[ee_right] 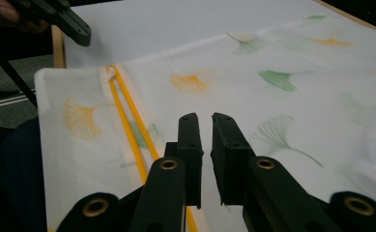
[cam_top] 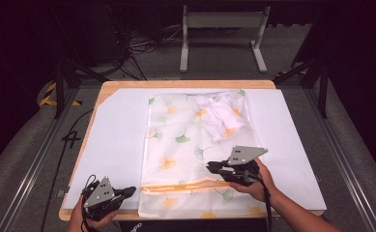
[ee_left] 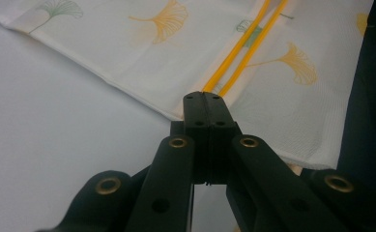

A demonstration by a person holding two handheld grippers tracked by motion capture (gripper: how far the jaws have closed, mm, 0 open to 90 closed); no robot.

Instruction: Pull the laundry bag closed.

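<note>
A white mesh bag (cam_top: 176, 140) printed with ginkgo leaves lies flat on the white sheet, with an orange zipper (cam_top: 185, 185) running across its near end. A crumpled white garment (cam_top: 222, 113) sits inside its far right corner. My left gripper (cam_top: 133, 190) rests at the near left, shut with nothing held, its tips (ee_left: 204, 96) just short of the bag's left edge by the zipper (ee_left: 243, 48) end. My right gripper (cam_top: 209, 166) hovers over the bag just beyond the zipper (ee_right: 127, 121). Its jaws (ee_right: 205, 118) stand a narrow slit apart with nothing between them.
A white sheet (cam_top: 113, 135) covers most of the wooden table (cam_top: 185, 83). The bag's near end reaches the table's front edge. Behind the table stand a grey metal frame (cam_top: 222, 21) and loose cables (cam_top: 142, 43) on the floor. Bare sheet lies on both sides of the bag.
</note>
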